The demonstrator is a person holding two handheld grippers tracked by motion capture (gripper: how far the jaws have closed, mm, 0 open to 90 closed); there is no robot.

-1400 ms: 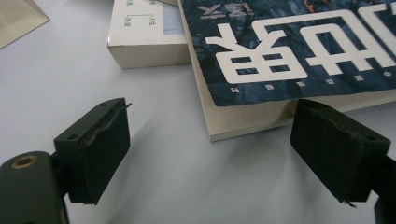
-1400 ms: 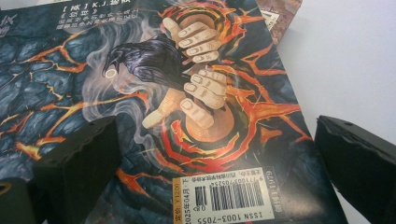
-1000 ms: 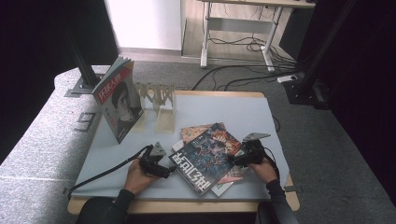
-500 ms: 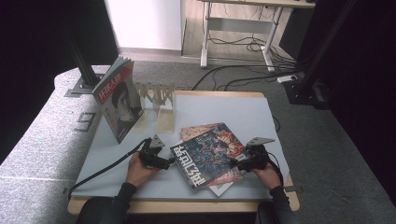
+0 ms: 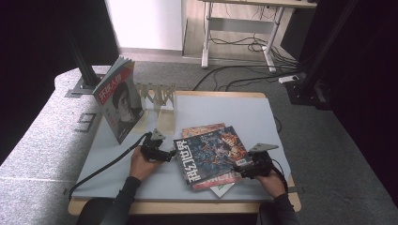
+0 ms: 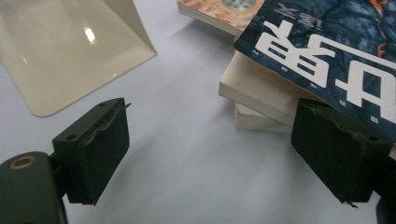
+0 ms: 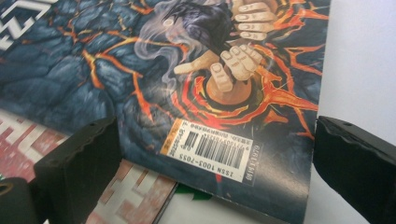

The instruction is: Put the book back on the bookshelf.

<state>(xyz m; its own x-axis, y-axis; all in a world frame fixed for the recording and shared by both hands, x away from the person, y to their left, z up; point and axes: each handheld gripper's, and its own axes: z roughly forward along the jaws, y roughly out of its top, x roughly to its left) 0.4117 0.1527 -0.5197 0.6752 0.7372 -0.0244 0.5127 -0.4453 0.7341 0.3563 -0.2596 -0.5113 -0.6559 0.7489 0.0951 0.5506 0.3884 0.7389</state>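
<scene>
Broadly, a pale tabletop (image 5: 263, 117) carries everything, with the person's forearms coming in from its near edge. At its far left an upright magazine (image 5: 118, 104) with a portrait cover leans against a cream rack (image 5: 157, 96), whose glossy foot (image 6: 70, 51) also appears in the left gripper view. Near the middle front lies a small stack of magazines, and the top one, a dark blue magazine (image 5: 209, 152) with orange lava cracks and large white characters, sits askew on an orange-toned magazine (image 5: 202, 130) whose far edge peeks out behind it; a red-and-white patterned magazine (image 7: 135, 196) shows under its near corner in the right gripper view. The left hand-held gripper (image 5: 170, 154) lies low on the tabletop just beside the stack's left edge, its jaws spread wide with nothing between them; in the left gripper view one jaw overlaps the edge of the blue cover, though contact cannot be judged. The right hand-held gripper (image 5: 238, 168) sits at the stack's right near corner, jaws also wide apart, straddling the blue cover's barcode (image 7: 219, 156) corner without pressing on it.
</scene>
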